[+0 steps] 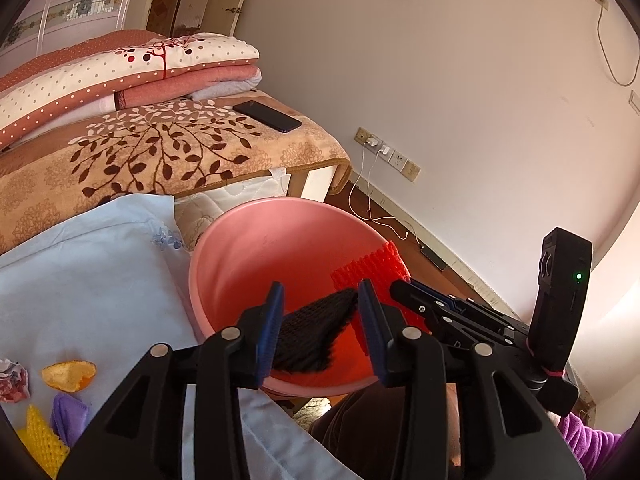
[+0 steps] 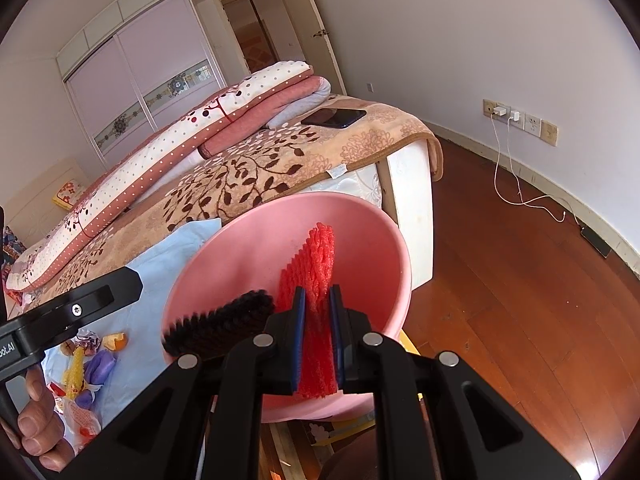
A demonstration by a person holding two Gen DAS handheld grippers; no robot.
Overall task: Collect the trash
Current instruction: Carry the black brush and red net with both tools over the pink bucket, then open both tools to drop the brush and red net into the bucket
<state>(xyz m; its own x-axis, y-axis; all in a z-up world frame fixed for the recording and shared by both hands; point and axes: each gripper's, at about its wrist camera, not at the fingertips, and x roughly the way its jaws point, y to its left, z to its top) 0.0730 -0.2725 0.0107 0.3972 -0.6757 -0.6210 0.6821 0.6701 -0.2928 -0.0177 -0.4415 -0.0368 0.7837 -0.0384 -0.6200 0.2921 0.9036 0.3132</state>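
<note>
Pink plastic basin (image 2: 372, 240): the landmark for everything here; a round tub held at the edge of the bed, its mouth tilted toward both cameras.
Red foam net (image 2: 316, 276): a strip of mesh fruit wrapping, standing up inside the basin against its right wall.
Right gripper (image 2: 318, 320): both blue pads pressed onto the lower part of the red foam net, gripping it over the basin's near rim.
Black foam net (image 1: 312, 332): a dark mesh sleeve lying in the bottom of the basin, left of the red one.
Left gripper (image 1: 320, 324): jaws spread apart above the basin's near rim, with the black foam net lying between and beyond them; they hold nothing.
Blue cloth (image 1: 80, 272): pale sheet spread on the bed, left of the basin.
Remaining trash: to the left of the basin on that cloth lie an orange peel (image 1: 69, 375), a crumpled wrapper (image 1: 13, 381), a yellow foam net (image 1: 40, 440) and a purple piece (image 1: 69, 414).
Phone (image 1: 267, 117): dark, flat on the leaf-patterned blanket (image 1: 160, 152) beyond the basin; likely not trash.
Progress: judged partway. One piece is in, a second is about to be let go, several are left.
</note>
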